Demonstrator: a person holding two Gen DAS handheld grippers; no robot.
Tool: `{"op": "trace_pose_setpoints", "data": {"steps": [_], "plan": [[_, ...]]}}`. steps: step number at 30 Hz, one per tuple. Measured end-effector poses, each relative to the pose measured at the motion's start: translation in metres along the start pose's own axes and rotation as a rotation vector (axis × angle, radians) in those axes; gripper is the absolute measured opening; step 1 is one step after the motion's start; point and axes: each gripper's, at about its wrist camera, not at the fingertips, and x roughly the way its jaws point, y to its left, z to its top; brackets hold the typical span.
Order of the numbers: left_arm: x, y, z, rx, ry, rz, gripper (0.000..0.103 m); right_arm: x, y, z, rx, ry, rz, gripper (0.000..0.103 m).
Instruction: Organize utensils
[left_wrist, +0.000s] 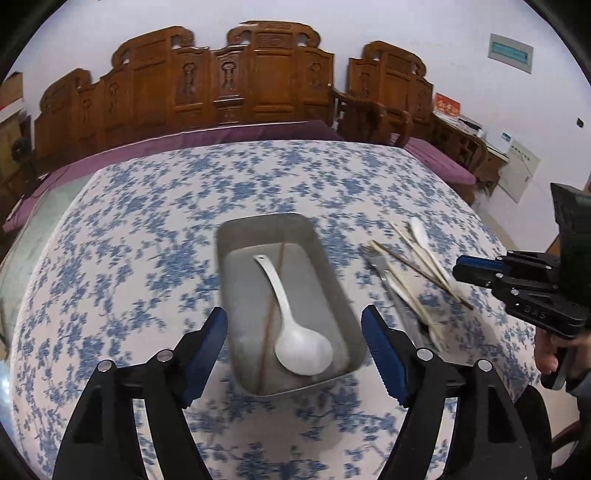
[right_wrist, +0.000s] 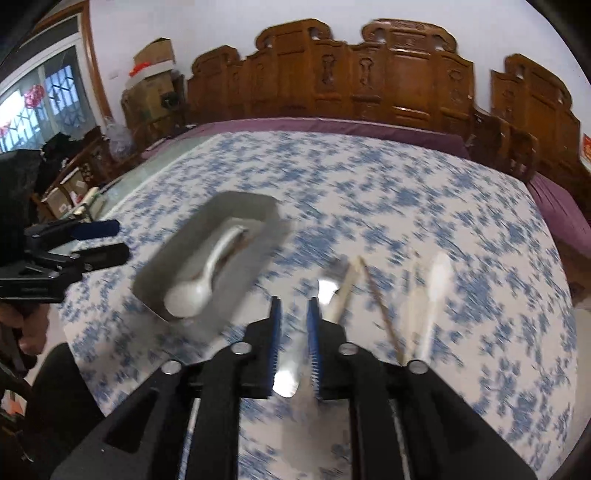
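Right now one white spoon (left_wrist: 295, 325) and one brown chopstick (left_wrist: 271, 314) lie in the metal tray (left_wrist: 332, 266) mid-frame; left gripper (left_wrist: 295, 354) gapes empty, right gripper (right_wrist: 294, 321) nearly closed around a metal fork (right_wrist: 291, 369) on the bench (left_wrist: 147, 221).

A blue-and-white floral tablecloth (left_wrist: 155, 236) fills the middle of both views, with a purple cushion (left_wrist: 229, 134) running along its far edge. Across the top of the frame stands a carved wooden bench back (left_wrist: 221, 81), and cardboard boxes (right_wrist: 153, 70) are stacked at the upper left of the right wrist view beside a window (right_wrist: 40, 96). A grey wall panel (left_wrist: 510, 52) hangs at the upper right of the left wrist view.
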Motion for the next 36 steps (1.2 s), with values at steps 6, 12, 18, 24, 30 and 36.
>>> {"op": "trace_pose_setpoints", "data": {"steps": [6, 12, 18, 24, 30, 36], "plan": [[0.008, -0.028, -0.003, 0.026, 0.014, -0.033, 0.072, 0.013, -0.019, -0.018, 0.036, 0.038, -0.022, 0.024], [0.013, -0.044, -0.005, 0.052, 0.031, -0.035, 0.072, 0.049, -0.025, -0.021, 0.098, 0.105, -0.032, 0.024], [0.018, -0.053, -0.007, 0.064, 0.048, -0.035, 0.072, 0.079, -0.027, -0.021, 0.165, 0.153, -0.034, 0.024], [0.015, -0.058, -0.010, 0.075, 0.054, -0.028, 0.072, 0.092, -0.026, -0.019, 0.177, 0.172, -0.036, 0.018], [0.012, -0.061, -0.009, 0.081, 0.052, -0.025, 0.072, 0.096, -0.029, -0.018, 0.187, 0.185, -0.051, 0.013], [0.014, -0.064, -0.010, 0.085, 0.056, -0.023, 0.072, 0.095, -0.034, -0.019, 0.204, 0.196, -0.059, 0.007]]}}
